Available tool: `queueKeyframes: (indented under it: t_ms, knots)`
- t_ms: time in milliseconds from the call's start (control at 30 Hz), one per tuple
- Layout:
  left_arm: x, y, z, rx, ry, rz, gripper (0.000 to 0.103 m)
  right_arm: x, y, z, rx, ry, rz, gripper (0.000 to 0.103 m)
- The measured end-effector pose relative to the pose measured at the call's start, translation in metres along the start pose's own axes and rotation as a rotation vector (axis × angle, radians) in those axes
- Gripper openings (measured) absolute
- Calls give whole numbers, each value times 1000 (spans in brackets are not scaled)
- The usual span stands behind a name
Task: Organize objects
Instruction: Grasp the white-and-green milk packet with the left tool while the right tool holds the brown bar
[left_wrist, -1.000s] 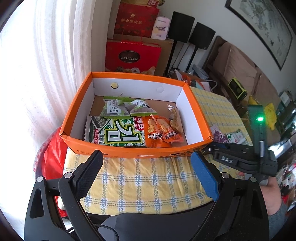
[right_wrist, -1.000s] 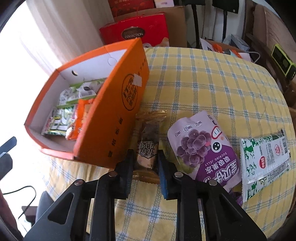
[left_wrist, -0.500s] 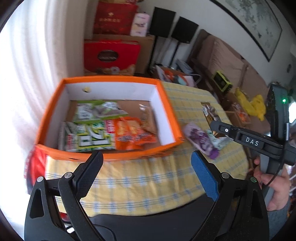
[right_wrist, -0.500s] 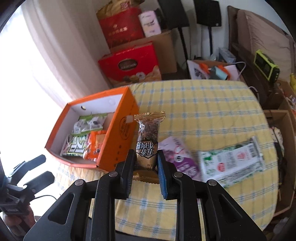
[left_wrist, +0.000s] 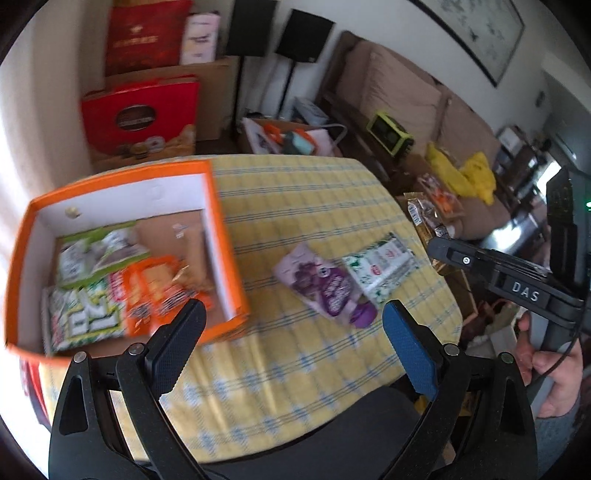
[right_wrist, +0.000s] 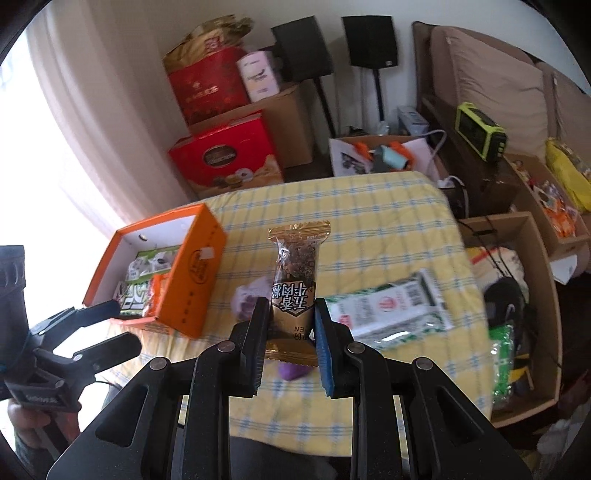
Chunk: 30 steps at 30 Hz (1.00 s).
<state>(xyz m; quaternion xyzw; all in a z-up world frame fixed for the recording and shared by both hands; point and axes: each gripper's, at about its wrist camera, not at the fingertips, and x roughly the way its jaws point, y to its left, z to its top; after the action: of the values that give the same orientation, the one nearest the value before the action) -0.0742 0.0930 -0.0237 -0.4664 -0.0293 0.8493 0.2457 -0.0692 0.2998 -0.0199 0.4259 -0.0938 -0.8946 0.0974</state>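
My right gripper is shut on a gold-and-brown snack packet and holds it upright, high above the yellow checked table. The packet also shows in the left wrist view, with the right gripper beside it. My left gripper is open and empty, above the table's near edge. An orange box with several snack packets inside sits at the left. A purple grape jelly pouch and a green-and-white packet lie on the cloth.
Red gift boxes and cardboard cartons stand behind the table. Two black speakers stand by the wall. A sofa and open cardboard boxes of goods are to the right of the table.
My right gripper has lifted the gold packet off the table and risen well above it. My left gripper has swung right, away from the orange box, still open.
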Motion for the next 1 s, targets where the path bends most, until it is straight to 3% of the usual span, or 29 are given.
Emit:
queueKeyframes:
  t_ms: [200, 433, 600, 767, 1000]
  knots:
    - [26, -25, 19, 62, 35, -21, 96, -12, -30, -3, 44, -9, -27, 23]
    - [66, -76, 27, 250, 75, -1, 96, -26, -60, -8, 101, -34, -39, 23]
    - [96, -94, 31, 304, 123, -82, 96, -30, -76, -11, 128, -38, -48, 23]
    - [119, -105, 31, 347, 145, -89, 97, -31, -88, -19, 145, -35, -54, 23]
    - [156, -130, 21, 501, 222, -26, 97, -33, -110, -29, 186, -32, -65, 23]
